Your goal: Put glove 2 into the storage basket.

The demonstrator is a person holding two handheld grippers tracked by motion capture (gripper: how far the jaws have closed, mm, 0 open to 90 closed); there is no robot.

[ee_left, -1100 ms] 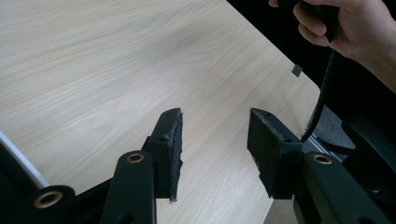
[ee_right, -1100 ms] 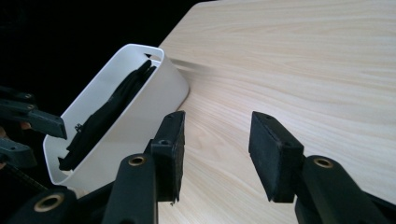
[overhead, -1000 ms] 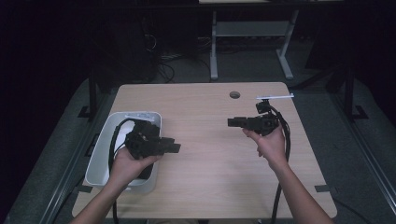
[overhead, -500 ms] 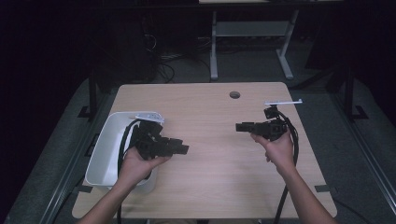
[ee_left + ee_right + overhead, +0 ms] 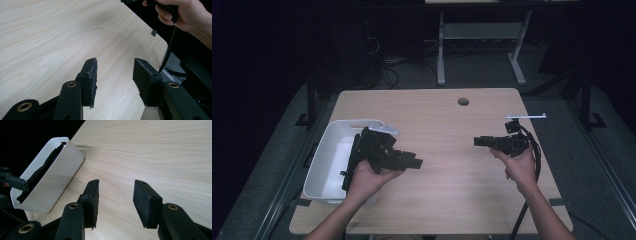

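I held the left claw [image 5: 414,162] beside the white bin [image 5: 326,160] and the right claw [image 5: 479,142] well apart, both wide and empty above the wooden surface [image 5: 447,200].

Both forearms come in from the bottom of the high view. The left hand [image 5: 369,177] holds the left claw [image 5: 414,162] pointing right, its jaws apart and empty. The right hand [image 5: 518,165] holds the right claw [image 5: 478,142] pointing left, jaws also apart and empty.
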